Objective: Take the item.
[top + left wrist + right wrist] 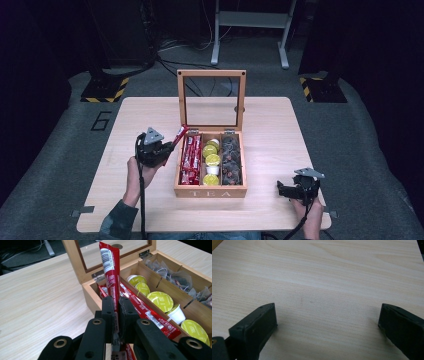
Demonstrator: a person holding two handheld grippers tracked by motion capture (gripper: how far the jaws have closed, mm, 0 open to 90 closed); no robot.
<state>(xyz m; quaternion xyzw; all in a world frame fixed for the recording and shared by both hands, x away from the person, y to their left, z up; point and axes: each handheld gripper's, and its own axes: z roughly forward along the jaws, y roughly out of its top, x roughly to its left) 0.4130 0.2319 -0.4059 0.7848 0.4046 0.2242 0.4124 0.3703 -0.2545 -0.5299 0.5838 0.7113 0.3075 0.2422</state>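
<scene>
The left gripper (116, 312) was clamped on a red stick packet (111, 272), which rose tilted from between its jaws, just left of the wooden tea box (210, 191). The box stood at table centre, lid upright, holding more red packets (190, 155), yellow-lidded capsules (212, 160) and dark sachets (231, 157). The right gripper (324, 322) hovered with jaws wide apart over bare table (324, 277), well right of the box.

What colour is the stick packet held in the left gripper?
Red, with white print and a barcode panel; the packet shows best in the left gripper view.
</scene>
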